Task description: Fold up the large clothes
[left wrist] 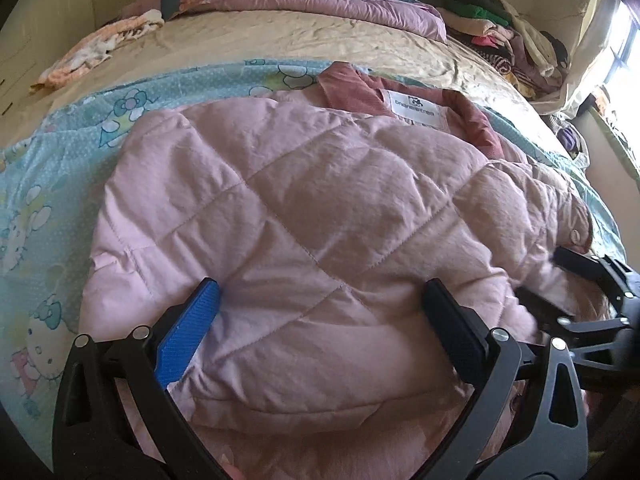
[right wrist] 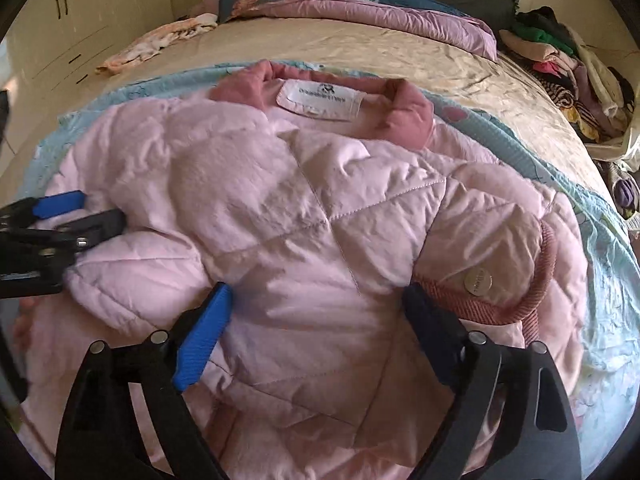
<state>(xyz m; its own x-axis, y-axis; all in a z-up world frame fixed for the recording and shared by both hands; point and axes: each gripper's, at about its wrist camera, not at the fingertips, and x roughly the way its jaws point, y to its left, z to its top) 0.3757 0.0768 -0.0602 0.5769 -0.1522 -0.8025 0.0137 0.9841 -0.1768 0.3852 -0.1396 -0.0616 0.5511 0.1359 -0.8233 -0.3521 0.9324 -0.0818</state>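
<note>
A pink quilted jacket [left wrist: 304, 216] lies on the bed, its darker pink collar and white label [left wrist: 416, 106] at the far end. It also fills the right wrist view [right wrist: 304, 216], with a ribbed cuff and a metal snap [right wrist: 478, 280] at the right. My left gripper [left wrist: 324, 296] is open, its fingers spread over the jacket's near left part. My right gripper [right wrist: 318, 300] is open, spread over the jacket's near right part. The right gripper shows at the right edge of the left wrist view [left wrist: 580, 276]. The left gripper shows at the left edge of the right wrist view [right wrist: 76, 212].
The jacket rests on a light blue cartoon-print blanket [left wrist: 52, 184] over a beige sheet [left wrist: 248, 40]. A pink and floral quilt [right wrist: 360, 4] lies at the head. A pile of clothes [right wrist: 568, 56] sits at the far right. Cream cupboards [right wrist: 72, 20] stand at the left.
</note>
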